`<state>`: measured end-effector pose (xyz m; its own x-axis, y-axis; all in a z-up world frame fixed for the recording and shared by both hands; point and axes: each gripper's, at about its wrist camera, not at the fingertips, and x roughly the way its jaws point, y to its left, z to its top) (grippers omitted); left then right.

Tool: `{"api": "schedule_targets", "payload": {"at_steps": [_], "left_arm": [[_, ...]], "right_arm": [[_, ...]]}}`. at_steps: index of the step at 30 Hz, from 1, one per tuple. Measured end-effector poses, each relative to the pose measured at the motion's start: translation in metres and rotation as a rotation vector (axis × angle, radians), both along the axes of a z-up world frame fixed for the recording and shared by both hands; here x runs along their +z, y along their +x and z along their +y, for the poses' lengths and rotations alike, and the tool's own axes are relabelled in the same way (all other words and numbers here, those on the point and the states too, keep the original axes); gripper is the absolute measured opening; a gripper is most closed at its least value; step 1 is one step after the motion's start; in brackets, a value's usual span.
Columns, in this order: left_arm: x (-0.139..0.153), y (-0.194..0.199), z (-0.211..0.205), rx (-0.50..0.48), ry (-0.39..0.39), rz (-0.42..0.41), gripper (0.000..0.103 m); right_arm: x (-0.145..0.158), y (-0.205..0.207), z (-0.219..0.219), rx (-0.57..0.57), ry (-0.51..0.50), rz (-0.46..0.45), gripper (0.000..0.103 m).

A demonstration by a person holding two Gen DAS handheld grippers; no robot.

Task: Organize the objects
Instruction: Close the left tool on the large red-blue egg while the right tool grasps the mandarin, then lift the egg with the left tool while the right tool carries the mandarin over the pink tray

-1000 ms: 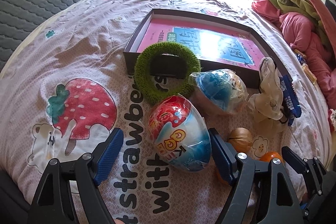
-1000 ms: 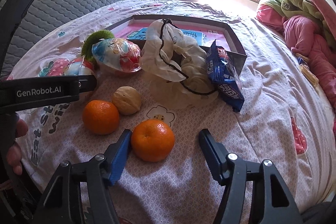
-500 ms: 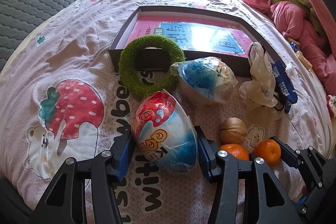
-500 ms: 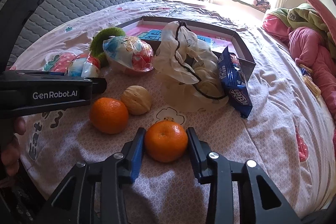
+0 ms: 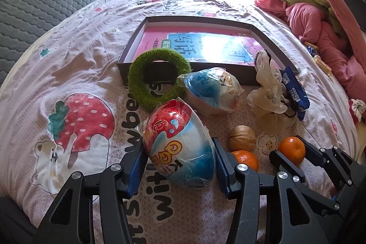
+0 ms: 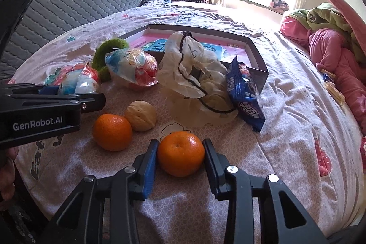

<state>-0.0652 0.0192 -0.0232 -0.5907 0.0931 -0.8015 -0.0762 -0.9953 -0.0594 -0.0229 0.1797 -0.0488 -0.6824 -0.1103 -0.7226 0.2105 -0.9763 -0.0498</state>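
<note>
My left gripper (image 5: 178,167): jaws closed against both sides of the red-and-blue egg toy (image 5: 179,144), near the bed's (image 5: 91,56) front edge. My right gripper (image 6: 180,159): jaws clamped on an orange (image 6: 180,157), resting on the bedsheet beside a second orange (image 6: 112,132) and walnut (image 6: 140,115).

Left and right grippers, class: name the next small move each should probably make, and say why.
Probably lift both. The left gripper has its fingers against the egg-shaped snack pack, the right gripper against an orange, both resting on the bed sheet near the open box.
</note>
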Motion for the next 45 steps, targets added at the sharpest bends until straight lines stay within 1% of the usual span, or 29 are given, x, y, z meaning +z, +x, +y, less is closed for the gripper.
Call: {"api": "schedule_targets", "payload": {"at_steps": [7, 11, 16, 20, 25, 28, 38, 40, 45], "left_arm": [[0.013, 0.01, 0.003, -0.008, -0.002, 0.036, 0.055], [0.016, 0.011, 0.006, -0.019, -0.004, 0.043, 0.055], [0.024, 0.007, 0.008, -0.037, 0.003, 0.057, 0.055], [0.034, 0.005, 0.012, -0.052, -0.005, 0.083, 0.055], [0.045, -0.001, 0.018, -0.071, 0.002, 0.112, 0.055], [0.049, -0.005, 0.019, -0.08, 0.007, 0.117, 0.055], [0.061, -0.026, 0.014, -0.072, 0.022, 0.125, 0.055], [0.063, -0.031, 0.013, -0.071, 0.036, 0.125, 0.055], [0.073, -0.039, 0.011, -0.085, 0.039, 0.154, 0.055]], "right_arm": [[0.017, 0.0, 0.006, -0.014, 0.001, 0.05, 0.039], [0.027, -0.001, 0.008, -0.01, -0.003, 0.079, 0.039], [0.031, -0.005, 0.01, -0.016, -0.009, 0.075, 0.039], [0.04, -0.008, 0.013, -0.03, -0.002, 0.098, 0.039], [0.053, -0.014, 0.018, -0.04, -0.025, 0.118, 0.039], [0.057, -0.02, 0.02, -0.044, -0.02, 0.125, 0.039], [0.062, -0.034, 0.021, -0.048, -0.036, 0.138, 0.039], [0.063, -0.036, 0.02, -0.049, -0.035, 0.14, 0.039], [0.068, -0.042, 0.018, -0.052, -0.023, 0.152, 0.039]]}}
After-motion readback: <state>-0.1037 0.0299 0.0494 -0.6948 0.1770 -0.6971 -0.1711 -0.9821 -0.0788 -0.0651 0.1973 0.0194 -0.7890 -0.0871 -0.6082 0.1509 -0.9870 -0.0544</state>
